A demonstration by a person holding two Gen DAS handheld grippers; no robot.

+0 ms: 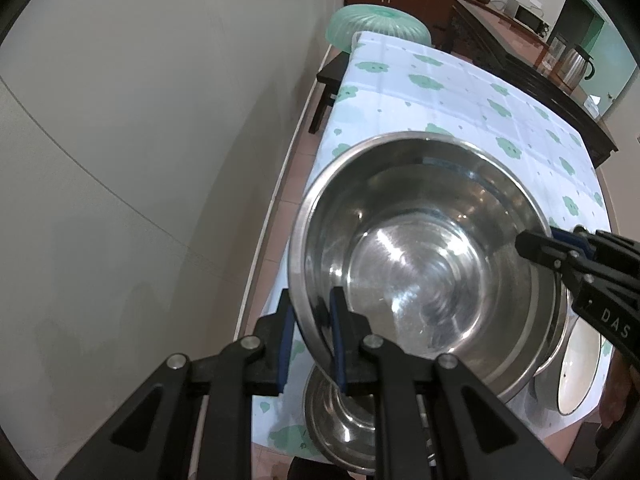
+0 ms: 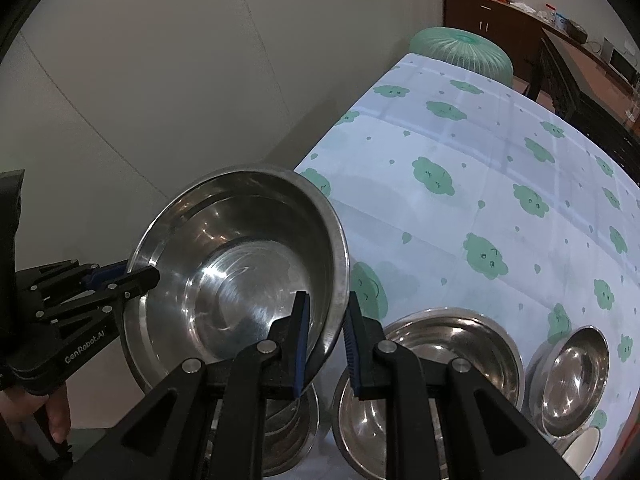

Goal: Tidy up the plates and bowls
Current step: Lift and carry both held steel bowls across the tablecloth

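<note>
Our left gripper [image 1: 310,340] and right gripper [image 2: 326,344] pinching opposite rims of large steel bowl [image 1: 420,264], raised over tablecloth [image 2: 500,184], smaller steel bowls [image 2: 432,360] crowded beneath it, green basket [image 1: 376,24] far off.

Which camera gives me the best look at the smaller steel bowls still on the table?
The right wrist view: two smaller steel bowls show openly. In the left wrist view the lifted big bowl covers them.

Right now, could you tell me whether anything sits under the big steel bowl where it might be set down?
Yes: a smaller steel bowl rests on the tablecloth directly beneath the big steel bowl, and another steel bowl sits beside it.
</note>
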